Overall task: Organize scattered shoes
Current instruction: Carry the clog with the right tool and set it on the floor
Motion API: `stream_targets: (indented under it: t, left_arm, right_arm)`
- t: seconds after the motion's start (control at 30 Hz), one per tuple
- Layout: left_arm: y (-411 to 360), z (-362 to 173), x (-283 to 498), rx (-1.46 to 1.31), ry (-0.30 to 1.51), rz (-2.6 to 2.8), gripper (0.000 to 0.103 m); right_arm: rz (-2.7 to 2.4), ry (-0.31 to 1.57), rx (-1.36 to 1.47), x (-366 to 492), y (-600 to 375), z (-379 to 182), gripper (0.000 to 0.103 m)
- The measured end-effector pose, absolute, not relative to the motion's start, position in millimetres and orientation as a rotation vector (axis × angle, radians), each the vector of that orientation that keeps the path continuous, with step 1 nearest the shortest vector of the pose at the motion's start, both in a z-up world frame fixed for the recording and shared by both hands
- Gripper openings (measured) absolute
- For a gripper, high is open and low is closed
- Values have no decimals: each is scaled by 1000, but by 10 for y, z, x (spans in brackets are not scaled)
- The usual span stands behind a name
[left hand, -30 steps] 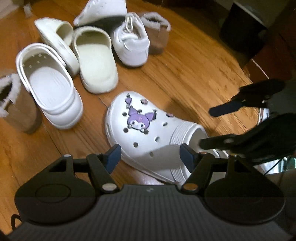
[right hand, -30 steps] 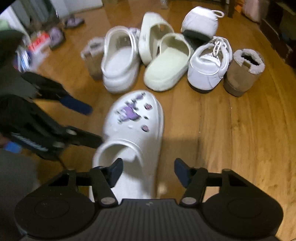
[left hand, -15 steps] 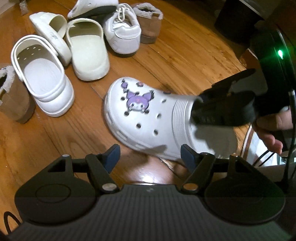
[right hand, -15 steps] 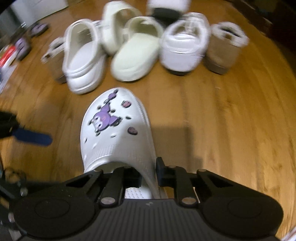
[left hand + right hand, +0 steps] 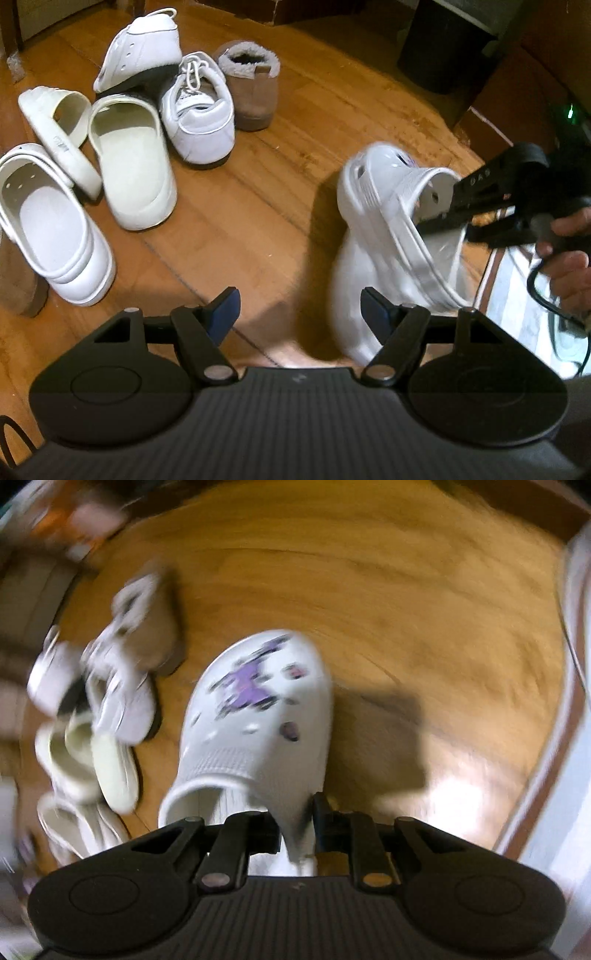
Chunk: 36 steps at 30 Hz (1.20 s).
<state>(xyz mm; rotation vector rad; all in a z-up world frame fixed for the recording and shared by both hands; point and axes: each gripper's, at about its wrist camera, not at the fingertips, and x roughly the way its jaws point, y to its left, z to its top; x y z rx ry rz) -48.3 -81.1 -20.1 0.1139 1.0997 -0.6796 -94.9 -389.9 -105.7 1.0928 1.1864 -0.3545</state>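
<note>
Glossy wooden floor (image 5: 280,192) — smooth white plastic clog (image 5: 258,716), fleece-lined tan suede slipper (image 5: 251,92) — matt black grippers.

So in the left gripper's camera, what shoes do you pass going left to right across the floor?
White clog → cream slide → white laced sneaker → tan fleece-lined slipper → white charm clog, clamped in the right gripper.

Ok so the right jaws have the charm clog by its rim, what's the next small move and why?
Probably carry the charm clog toward its plain white mate in the pile and set it down alongside. The right gripper is shut on the clog's rim and the clog hangs tilted off the wooden floor, apart from the other shoes, while the left gripper is open and empty.
</note>
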Motion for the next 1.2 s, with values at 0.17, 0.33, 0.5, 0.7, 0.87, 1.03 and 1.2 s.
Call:
stream_targets:
  t: [0.17, 0.33, 0.5, 0.7, 0.87, 1.03, 1.2]
  left_arm:
    - [-803, -186, -436, 71, 1100, -672, 73]
    - [-755, -175, -415, 53, 1110, -665, 73]
    - [-764, -235, -376, -17, 1168, -698, 79]
    - [-974, -409, -402, -74, 1287, -750, 80]
    - [-1100, -448, -411, -92, 1307, -759, 80]
    - [-1167, -433, -436, -90, 1284, -744, 80]
    - [-1117, -432, -435, -117, 1281, -718, 81]
  right_arm:
    - [-351, 1193, 1241, -878, -3784, -1182, 24]
    - [-62, 1259, 1100, -724, -3497, -995, 45]
    - [125, 1076, 271, -877, -3133, -145, 59]
    - [456, 1070, -527, -697, -2768, -180, 60]
    - [565, 1123, -716, -569, -2667, -398, 60]
    - [707, 1171, -1069, -522, -2448, -541, 61]
    - [879, 1065, -1274, -427, -2348, -681, 80]
